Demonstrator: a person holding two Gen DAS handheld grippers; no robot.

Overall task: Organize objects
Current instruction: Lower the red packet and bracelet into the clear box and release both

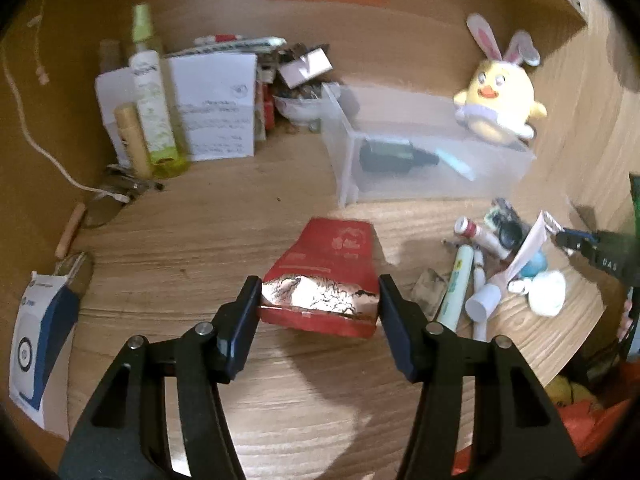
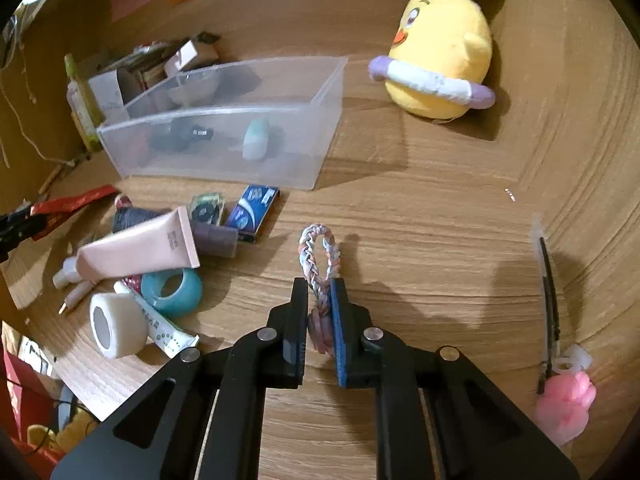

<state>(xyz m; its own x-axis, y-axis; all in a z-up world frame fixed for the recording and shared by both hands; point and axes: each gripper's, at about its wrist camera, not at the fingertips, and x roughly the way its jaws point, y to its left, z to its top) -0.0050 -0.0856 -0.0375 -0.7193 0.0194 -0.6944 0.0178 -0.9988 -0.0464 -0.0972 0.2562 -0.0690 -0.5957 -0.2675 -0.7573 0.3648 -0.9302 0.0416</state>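
My left gripper point(image 1: 319, 292) is shut on a red packet point(image 1: 329, 268) with a pale printed panel, held just above the wooden desk. My right gripper point(image 2: 320, 292) is shut on a braided pastel hair tie point(image 2: 319, 256) with a pink button charm, lifted over the desk. A clear plastic bin point(image 1: 420, 148) point(image 2: 224, 120) stands ahead, holding a black bottle point(image 1: 394, 157) and a mint item point(image 2: 255, 139). The red packet also shows at the left edge of the right wrist view point(image 2: 72, 202).
A yellow bunny-eared plush point(image 2: 438, 56) point(image 1: 500, 92) sits beside the bin. A pile of tubes, tape rolls and small boxes point(image 2: 160, 256) point(image 1: 492, 264) lies on the desk. A pink hair clip point(image 2: 560, 360) lies right. Bottles and papers point(image 1: 160, 100) stand back left; a blue-white box point(image 1: 40, 344) sits left.
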